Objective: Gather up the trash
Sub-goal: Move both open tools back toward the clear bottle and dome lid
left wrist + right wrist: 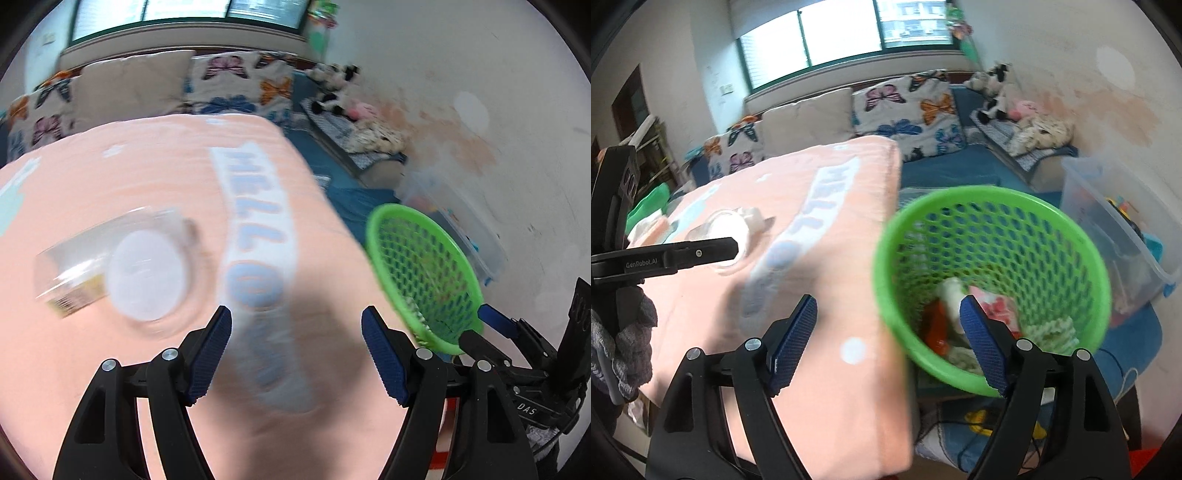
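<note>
A clear plastic cup [110,266] lies on its side on the peach "HELLO" cloth [155,177] at the left middle of the left wrist view, its round white lid facing the camera and a yellowish printed label low on its side; the picture is blurred there. In the right wrist view the same cup sits at the left middle of the frame, with a crumpled pale wrapper [751,218] just behind it.

The green mesh basket [993,284] fills the centre right of the right wrist view, beside the cloth's edge. Inside it lie a white piece, a red piece, a pink-and-white wrapper and some pale green scraps.

The left gripper [295,350] hangs over the cloth at lower centre, jaws spread wide with nothing between them, the cup up and to its left. The right gripper [888,343] is also released and empty: its left finger is over the cloth, and its right finger overlaps the basket in the picture.

Behind, in the upper part of both frames, are butterfly-print cushions [905,107], plush toys [993,92], a window [842,33] and, at the right, a clear storage bin [1119,236].
</note>
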`<control>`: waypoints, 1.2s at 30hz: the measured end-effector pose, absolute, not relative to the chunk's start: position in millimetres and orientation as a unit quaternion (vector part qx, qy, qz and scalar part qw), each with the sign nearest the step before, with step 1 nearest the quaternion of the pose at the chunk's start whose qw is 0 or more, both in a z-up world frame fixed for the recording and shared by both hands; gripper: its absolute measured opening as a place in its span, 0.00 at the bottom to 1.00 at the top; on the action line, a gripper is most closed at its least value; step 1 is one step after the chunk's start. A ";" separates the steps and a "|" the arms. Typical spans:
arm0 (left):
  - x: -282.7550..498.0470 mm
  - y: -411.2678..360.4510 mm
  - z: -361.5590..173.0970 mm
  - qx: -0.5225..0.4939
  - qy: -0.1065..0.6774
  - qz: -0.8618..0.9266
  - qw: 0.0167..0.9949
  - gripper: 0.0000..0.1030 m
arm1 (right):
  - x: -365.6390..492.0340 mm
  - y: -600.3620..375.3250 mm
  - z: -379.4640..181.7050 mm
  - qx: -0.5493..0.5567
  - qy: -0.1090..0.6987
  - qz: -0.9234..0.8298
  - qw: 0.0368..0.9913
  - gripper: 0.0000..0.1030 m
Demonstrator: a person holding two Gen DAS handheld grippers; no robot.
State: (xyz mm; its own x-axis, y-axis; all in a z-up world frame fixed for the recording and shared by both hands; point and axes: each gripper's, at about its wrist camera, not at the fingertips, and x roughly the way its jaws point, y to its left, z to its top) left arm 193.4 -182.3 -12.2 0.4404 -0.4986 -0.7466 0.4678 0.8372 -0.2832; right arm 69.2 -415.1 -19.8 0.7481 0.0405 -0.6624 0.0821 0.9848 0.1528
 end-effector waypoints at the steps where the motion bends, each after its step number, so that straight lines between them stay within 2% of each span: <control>1: 194.3 -172.3 -11.9 -0.022 0.445 -0.277 0.851 0.68 | 71.8 -410.9 -19.0 0.085 0.355 -0.006 0.931 0.78; 9: 199.8 -99.5 -14.3 -0.043 0.442 -0.217 0.869 0.68 | 102.5 -366.9 -17.4 0.069 0.359 0.044 0.930 0.79; 11: 200.8 -82.7 -14.5 -0.048 0.442 -0.204 0.872 0.68 | 112.2 -354.3 -17.6 0.065 0.362 0.058 0.928 0.83; 13: 201.1 -67.6 -14.7 -0.053 0.440 -0.192 0.876 0.74 | 119.4 -342.0 -16.8 0.061 0.362 0.073 0.927 0.85; 21: 201.5 -19.9 -18.2 -0.068 0.437 -0.162 0.882 0.75 | 154.9 -287.9 -19.0 0.034 0.375 0.126 0.918 0.93; 36: 217.7 22.9 -19.3 -0.069 0.434 -0.144 0.887 0.80 | 214.4 -222.1 -44.8 0.003 0.400 0.164 0.902 0.96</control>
State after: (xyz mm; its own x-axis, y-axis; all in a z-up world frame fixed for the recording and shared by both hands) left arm 217.7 22.9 -19.3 0.5823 -0.3144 -0.7497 0.1953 0.9493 -0.2464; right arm 214.4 -222.1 -44.8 0.6260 0.2983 -0.7205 -0.2934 0.9461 0.1369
